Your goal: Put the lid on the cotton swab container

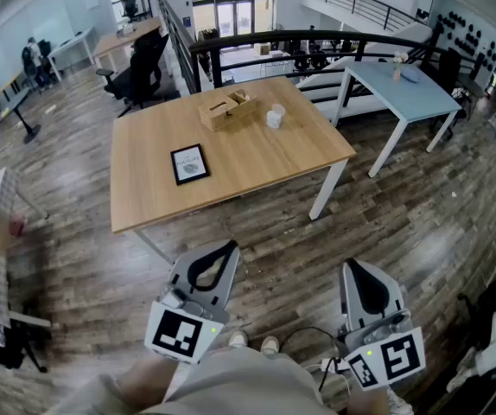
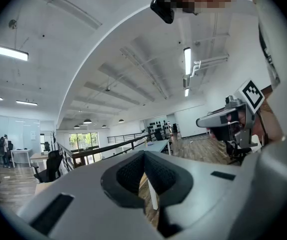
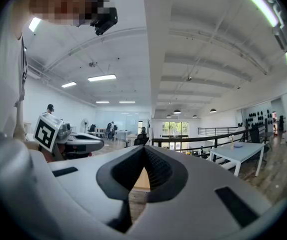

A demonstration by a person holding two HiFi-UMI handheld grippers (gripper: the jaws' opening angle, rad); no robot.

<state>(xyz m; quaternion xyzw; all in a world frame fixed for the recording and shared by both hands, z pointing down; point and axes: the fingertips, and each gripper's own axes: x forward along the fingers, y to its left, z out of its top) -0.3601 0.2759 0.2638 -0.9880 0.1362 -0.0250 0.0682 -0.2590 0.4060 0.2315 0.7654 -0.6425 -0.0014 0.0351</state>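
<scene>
Well ahead of both grippers, on the wooden tabletop (image 1: 257, 158), the cotton swab container (image 1: 275, 116) is seen as a small white pot toward the far edge. It is too small to tell whether a lid is on it, and no separate lid can be made out. A wooden box (image 1: 226, 108) is set just beside it, on the left gripper's side, with a narrow gap between them. A black-framed card (image 1: 189, 163) is laid flat on the near half of the tabletop, closer to the grippers and well apart from the pot.

The left gripper (image 1: 231, 246) is held low over the plank floor (image 1: 421, 214), near the person's body and short of the tabletop's near edge. In the left gripper view its jaws are closed tip to tip, with nothing between them (image 2: 144, 154). The tabletop edge and a white leg show through the gap behind the pads.

The right gripper (image 1: 356, 266) is held level with the left one, out to its right and apart from it. Its jaws are likewise closed and empty (image 3: 144, 148).

Each gripper is caught in the other's view with its marker cube (image 2: 252, 95) facing the camera. A pale blue table (image 1: 403, 80) stands beyond and to the right of the right gripper.
</scene>
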